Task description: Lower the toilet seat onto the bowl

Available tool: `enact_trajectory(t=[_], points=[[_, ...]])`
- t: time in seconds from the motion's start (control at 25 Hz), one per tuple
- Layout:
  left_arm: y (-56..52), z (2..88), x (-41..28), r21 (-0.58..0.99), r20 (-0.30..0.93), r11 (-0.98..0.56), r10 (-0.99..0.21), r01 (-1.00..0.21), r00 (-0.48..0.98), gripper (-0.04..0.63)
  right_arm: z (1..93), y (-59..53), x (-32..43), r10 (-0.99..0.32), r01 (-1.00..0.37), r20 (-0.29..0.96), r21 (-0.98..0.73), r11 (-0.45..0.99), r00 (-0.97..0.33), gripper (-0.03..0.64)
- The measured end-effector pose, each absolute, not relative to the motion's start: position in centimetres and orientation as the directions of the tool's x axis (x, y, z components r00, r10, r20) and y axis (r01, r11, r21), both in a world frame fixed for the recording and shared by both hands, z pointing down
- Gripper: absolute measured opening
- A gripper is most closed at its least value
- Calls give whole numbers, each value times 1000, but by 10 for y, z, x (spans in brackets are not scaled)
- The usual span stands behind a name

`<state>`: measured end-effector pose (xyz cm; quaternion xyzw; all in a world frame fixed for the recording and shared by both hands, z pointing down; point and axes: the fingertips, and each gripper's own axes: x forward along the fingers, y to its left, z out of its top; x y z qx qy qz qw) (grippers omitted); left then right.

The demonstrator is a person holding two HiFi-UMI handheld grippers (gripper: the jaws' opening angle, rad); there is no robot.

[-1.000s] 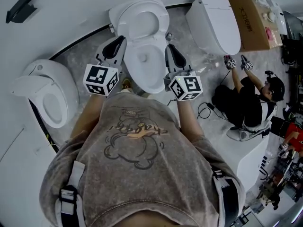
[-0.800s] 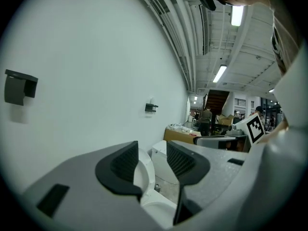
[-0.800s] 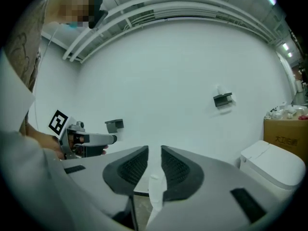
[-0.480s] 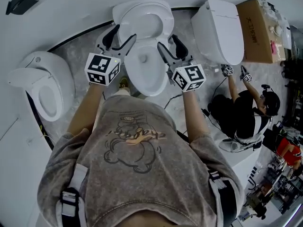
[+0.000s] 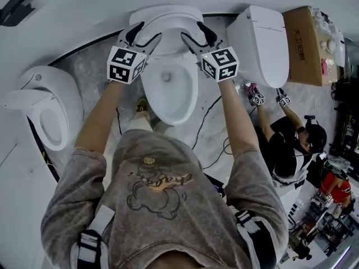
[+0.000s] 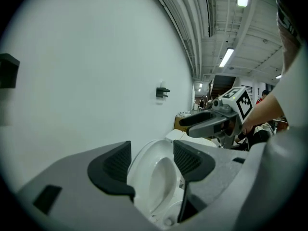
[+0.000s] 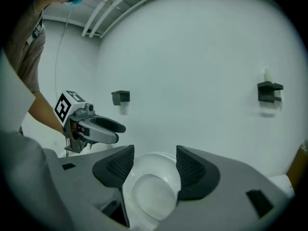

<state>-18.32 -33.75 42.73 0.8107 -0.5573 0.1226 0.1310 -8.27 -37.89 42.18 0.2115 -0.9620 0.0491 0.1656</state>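
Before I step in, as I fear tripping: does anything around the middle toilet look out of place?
Nothing looks spilled or broken. A black cable trails loose over the floor right of the bowl, where a foot could catch it. The seat stands raised.

A workshop hall: three toilets [image 5: 168, 88] in a row, cardboard box [image 5: 305, 43], strip-lit ceiling [image 6: 221, 23].

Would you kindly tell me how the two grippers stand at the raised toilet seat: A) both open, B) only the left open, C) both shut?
A: the left gripper and the right gripper each show their jaws spread wide, clamping nothing, before the upright toilet seat.
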Motion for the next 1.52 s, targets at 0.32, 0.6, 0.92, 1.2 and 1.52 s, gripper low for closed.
enact_trajectory(t=[0.32, 0.6, 0.92, 1.2, 1.52], points=[[-392, 503, -181, 53, 431, -391, -821, -919, 374, 270, 476, -427, -116, -321, -327, 466, 70, 942, -825, 268], [-405, 530, -180, 79, 460, -414, -792, -907, 402, 270, 502, -438, -122, -289, -311, 517, 45, 949, -806, 268], [-402, 531, -176, 104, 456, -442, -775, -891, 437, 267, 502, -437, -124, -317, -350, 507, 31, 936, -802, 268], [-389, 524, -173, 164, 437, -454, -763, -876, 477, 241, 495, -426, -115, -341, -392, 501, 4, 920, -795, 267], [-354, 516, -159, 210, 421, -470, -748, -857, 513, 165, 485, -390, -90, -407, -477, 470, -36, 878, -783, 267]])
